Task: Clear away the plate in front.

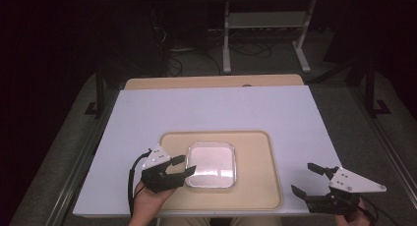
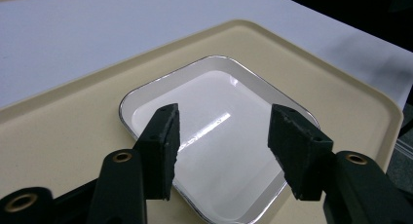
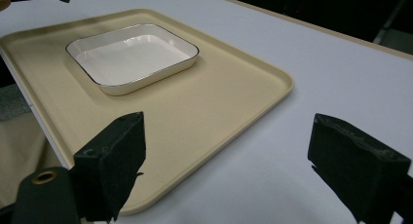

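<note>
Left tongs (image 1: pixel 184 166) are spread wide, holding nothing, hovering right at the near left edge of the white square dish (image 1: pixel 212 164). Right tongs (image 1: pixel 306 179) are wide open too, off over the white table (image 1: pixel 206 105) past the right rim of the beige tray (image 1: pixel 255 191). Dish sits in the middle of that tray, looks empty, just a shiny bare bottom

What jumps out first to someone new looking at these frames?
The white square dish with its thin dark rim, sitting left of centre on the beige tray at the near edge of the white table. Next, the left gripper, open, with its jaws at the dish's left edge. The right gripper hangs open over bare table, off the tray's right side.
</note>
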